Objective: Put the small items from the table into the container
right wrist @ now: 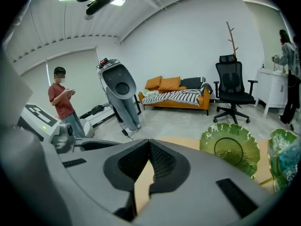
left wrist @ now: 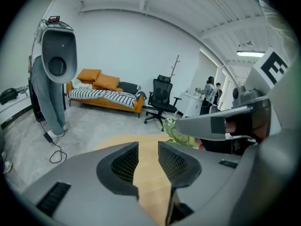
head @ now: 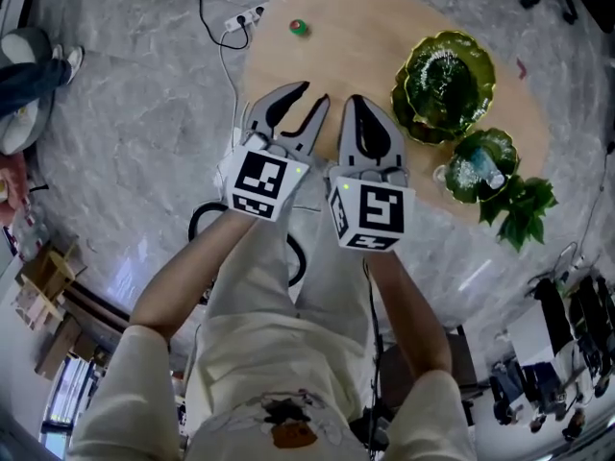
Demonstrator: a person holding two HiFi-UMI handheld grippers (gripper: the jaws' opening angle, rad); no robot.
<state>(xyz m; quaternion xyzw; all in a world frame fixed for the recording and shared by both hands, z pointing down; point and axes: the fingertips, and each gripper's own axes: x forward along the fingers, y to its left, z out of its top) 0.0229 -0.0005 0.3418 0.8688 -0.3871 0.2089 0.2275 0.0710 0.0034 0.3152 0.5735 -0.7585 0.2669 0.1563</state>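
L gripper (head: 313, 94) jaws apart w/ nothing betw., R gripper (head: 356, 101) jaws together, both over table (head: 327, 60) edge, bowl (head: 444, 84) nearby.

Green bowl (head: 444, 86) (tan table (head: 365, 36))

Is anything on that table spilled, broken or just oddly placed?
Nothing looks spilled or broken. One small green-and-red item sits alone near the edge of the wooden table, far from the large green dish. A leafy sprig lies beside the smaller dish.

open tabletop (head: 336, 60) ahead; large green bowl (head: 444, 86), smaller bowl (head: 485, 164) block right side.
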